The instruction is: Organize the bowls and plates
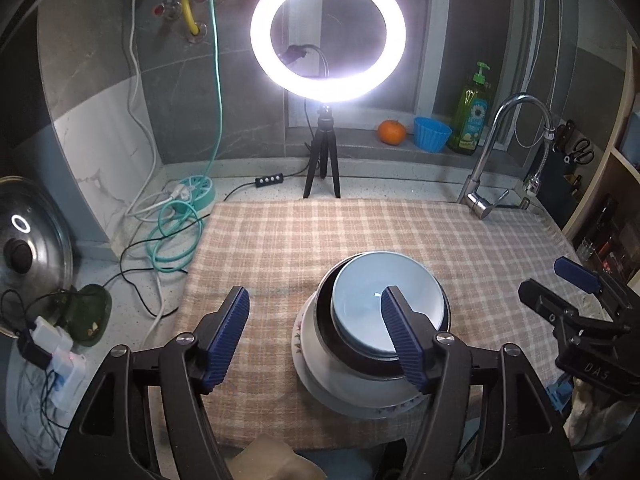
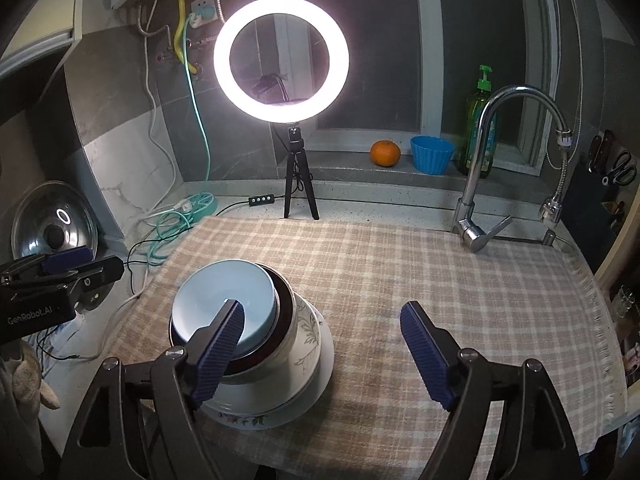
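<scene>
Blue bowl nests atop stack on plate, lower centre (saves space). Left gripper and right gripper both spread wide, holding nothing.

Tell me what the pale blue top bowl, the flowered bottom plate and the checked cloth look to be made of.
Pale blue bowl: probably glazed ceramic, since a light glint shows inside.
Flowered plate: glossy white ceramic or porcelain with a printed floral rim.
Checked cloth: woven fabric, matte, with a frayed fringe at its edge.
</scene>
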Motion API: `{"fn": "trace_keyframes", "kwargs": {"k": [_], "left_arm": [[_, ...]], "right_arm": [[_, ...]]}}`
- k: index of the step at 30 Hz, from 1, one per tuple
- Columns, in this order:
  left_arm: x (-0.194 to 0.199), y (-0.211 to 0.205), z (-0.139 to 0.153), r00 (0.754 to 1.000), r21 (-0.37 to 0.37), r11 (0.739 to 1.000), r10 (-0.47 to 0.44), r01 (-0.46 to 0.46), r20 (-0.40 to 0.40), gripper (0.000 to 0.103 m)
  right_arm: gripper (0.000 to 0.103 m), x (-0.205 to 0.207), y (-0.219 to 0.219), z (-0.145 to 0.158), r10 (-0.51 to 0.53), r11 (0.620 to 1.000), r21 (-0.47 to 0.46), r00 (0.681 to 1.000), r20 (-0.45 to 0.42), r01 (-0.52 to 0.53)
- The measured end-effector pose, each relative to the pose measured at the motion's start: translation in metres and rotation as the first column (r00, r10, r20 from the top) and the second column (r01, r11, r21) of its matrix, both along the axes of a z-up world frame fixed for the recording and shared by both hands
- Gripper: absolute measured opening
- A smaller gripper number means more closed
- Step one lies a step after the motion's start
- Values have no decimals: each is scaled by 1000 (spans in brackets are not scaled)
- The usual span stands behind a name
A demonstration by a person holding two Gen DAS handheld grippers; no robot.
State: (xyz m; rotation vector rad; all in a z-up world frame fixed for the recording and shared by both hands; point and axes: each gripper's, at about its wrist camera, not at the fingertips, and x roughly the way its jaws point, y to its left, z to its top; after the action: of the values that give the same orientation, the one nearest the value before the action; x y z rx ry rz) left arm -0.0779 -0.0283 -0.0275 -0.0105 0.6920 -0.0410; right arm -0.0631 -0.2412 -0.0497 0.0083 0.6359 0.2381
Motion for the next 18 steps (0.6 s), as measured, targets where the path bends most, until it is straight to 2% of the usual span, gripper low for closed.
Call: {"fn": "trace_keyframes", "kwargs": {"k": [18], "left_arm": [[-2,-1,3,1000,-9,1000,-24,24,4,70]], "right_arm": [[80,2,6,-2,1,1000,-5,1000,-15,-1]]}}
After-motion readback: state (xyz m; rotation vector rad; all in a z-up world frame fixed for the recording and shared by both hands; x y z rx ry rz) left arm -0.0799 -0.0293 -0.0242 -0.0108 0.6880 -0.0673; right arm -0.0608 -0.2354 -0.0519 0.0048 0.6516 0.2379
